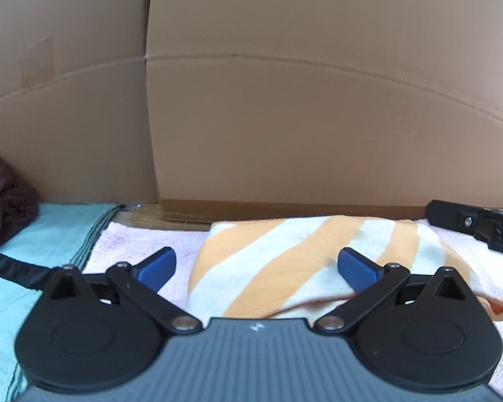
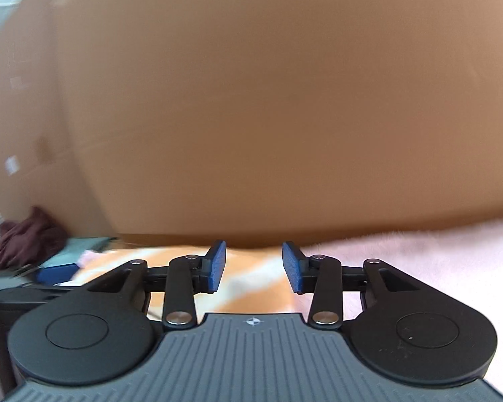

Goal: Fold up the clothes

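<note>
Striped cloth [image 1: 285, 261] folded – long axis left-right, left gripper [image 1: 256, 268] released, right gripper [image 2: 254, 266] released

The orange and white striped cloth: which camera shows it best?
The left wrist view. There the striped cloth lies sharp and nearly whole, folded on the pink towel. In the right wrist view it is blurred and mostly hidden behind the right gripper.

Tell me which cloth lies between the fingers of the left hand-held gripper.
The orange-striped cloth. The teal cloth and the dark maroon one lie off to its left.
</note>
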Demonstrator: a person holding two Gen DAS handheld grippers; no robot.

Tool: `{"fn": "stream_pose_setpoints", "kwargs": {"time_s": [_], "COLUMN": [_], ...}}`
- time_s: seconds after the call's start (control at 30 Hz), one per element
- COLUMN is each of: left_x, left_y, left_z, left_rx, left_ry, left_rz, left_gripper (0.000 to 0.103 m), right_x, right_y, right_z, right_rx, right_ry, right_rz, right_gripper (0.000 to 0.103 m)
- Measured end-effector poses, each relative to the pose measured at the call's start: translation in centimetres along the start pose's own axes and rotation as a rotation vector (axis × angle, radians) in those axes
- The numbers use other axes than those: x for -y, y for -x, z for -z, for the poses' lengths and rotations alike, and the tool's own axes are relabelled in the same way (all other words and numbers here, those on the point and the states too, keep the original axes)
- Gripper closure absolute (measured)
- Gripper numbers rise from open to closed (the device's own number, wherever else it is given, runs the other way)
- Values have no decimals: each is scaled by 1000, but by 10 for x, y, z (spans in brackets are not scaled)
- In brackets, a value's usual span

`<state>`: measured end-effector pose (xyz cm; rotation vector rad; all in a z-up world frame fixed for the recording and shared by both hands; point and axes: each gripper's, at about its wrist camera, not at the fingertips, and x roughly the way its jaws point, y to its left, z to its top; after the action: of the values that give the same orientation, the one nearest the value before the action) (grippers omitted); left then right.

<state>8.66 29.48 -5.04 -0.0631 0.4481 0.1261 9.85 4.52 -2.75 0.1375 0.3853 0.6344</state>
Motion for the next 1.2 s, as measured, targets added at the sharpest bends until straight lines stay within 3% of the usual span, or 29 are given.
{"fn": "stream_pose_setpoints", "kwargs": {"time_s": [0.1, 0.2, 0.3, 0.37, 0.43, 0.57, 0.7, 0.77, 0.87, 0.97, 1.0, 1.13, 1.2], "left_x": [-6, -13, -15, -10, -1, 13, 12, 2, 4, -4, -4, 5, 3], "left_y": [11, 22, 24, 24, 20, 7, 12, 6, 12, 27, 26, 4, 6], "left_z": [-3, -6, -7, -7, -5, 2, 2, 5, 14, 12, 12, 18, 17], "left_rx": [37, 103, 93, 71, 41, -34, -62, -46, 58, 153, 144, -16, -10], "left_ry": [41, 80, 95, 79, 28, -68, -71, -90, -95, -36, -30, -80, -72], "left_rz": [45, 55, 119, 184, 183, 145, 174, 167, 154, 238, 266, 295, 302], "left_gripper": [1, 1, 1, 1, 1, 1, 1, 1, 1, 1, 1, 1, 1], "right_x": [0, 3, 9, 9, 4, -3, 5, 5, 7, 11, 11, 10, 11], "right_y": [-9, -24, -29, -21, -21, -30, -32, -30, -23, -19, -21, -34, -36], "right_z": [1, 6, 3, 1, 7, 20, 19, 18, 16, 13, 13, 17, 18], "right_rx": [-76, -154, -146, -98, -97, -133, -155, -131, -86, -48, -50, -139, -154], "right_ry": [-35, -14, -37, -60, -42, -2, -47, -65, -66, -87, -86, -69, -66], "right_rz": [-146, -113, -94, -99, -76, -6, 7, 5, 11, -13, -17, -5, 0], "right_gripper": [65, 81, 85, 81, 76, 78, 78, 78, 73, 71, 71, 71, 70]}}
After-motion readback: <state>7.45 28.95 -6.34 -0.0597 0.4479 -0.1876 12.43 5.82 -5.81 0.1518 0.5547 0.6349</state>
